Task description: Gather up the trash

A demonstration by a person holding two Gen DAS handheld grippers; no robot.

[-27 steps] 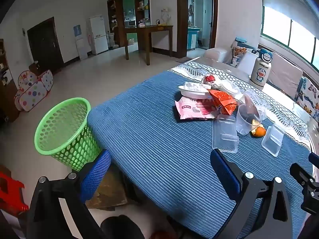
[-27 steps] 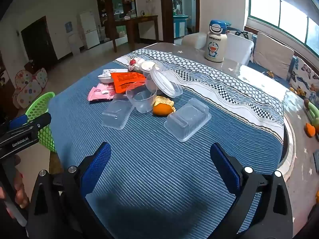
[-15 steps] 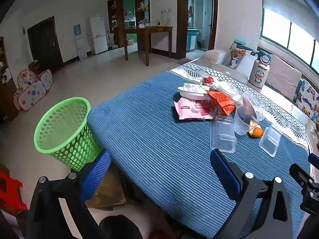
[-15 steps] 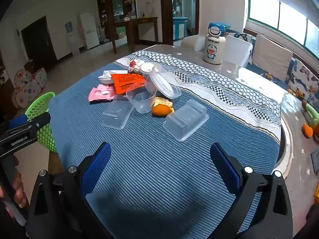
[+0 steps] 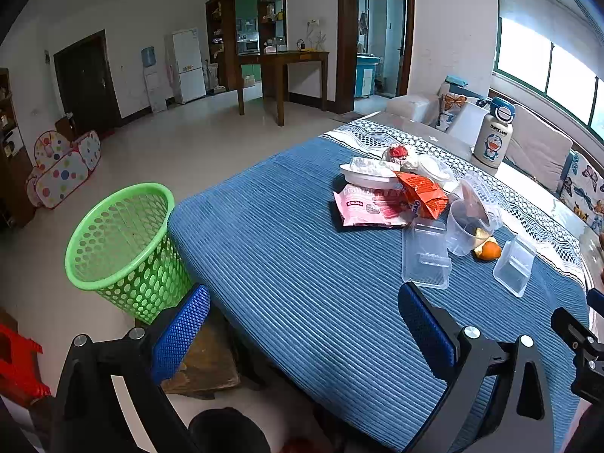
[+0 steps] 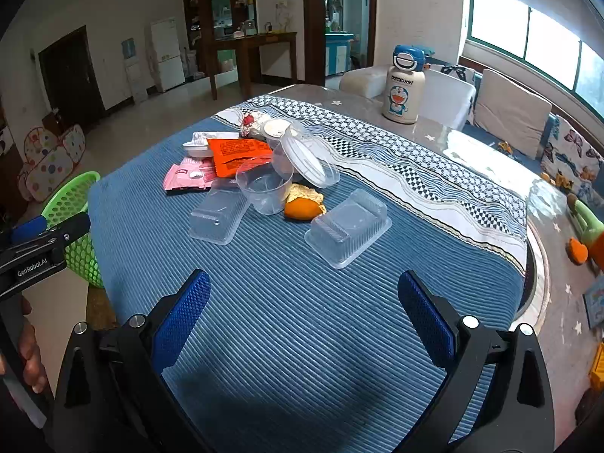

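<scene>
While heaped on the blue cloth (image 6: 302,339) mid-desk (image 6: 472,143), untouched as yet: trash (image 6: 260,173), namely a near tray (image 6: 347,228), a second tray (image 6: 219,215), a cup (image 6: 264,192) with lid ajar, peel (image 6: 304,207) touching that cup, an orange packet (image 6: 238,154) over a pink packet (image 6: 188,175), and a white dish (image 6: 198,147) behind. Looks like the very start, the reach toward a first piece, with nothing gathered. Destination presumably the green basket (image 5: 117,241), on the floor just beside the desk's left edge and empty as far as visible. Right claw (image 6: 302,287) spread wide, nothing between the pads, hanging over the cloth's near part and tilted down at the heap. Left claw (image 5: 302,298) likewise gaping and bare, poised at the desk's near corner with the basket close on its outer side. Next, probably: drop the right claw over the near tray, nearest of all, and pinch across its narrow width. Calls for a light squeeze, thin clear plastic being apt to buckle or skid on ribbed cloth. Or send the left claw to the second tray, nearer the basket. Then a carry across the desk edge and a release above the rim. Best to leave the cartoon bottle (image 6: 402,87) alone, well apart from the heap and likely no rubbish.
</scene>
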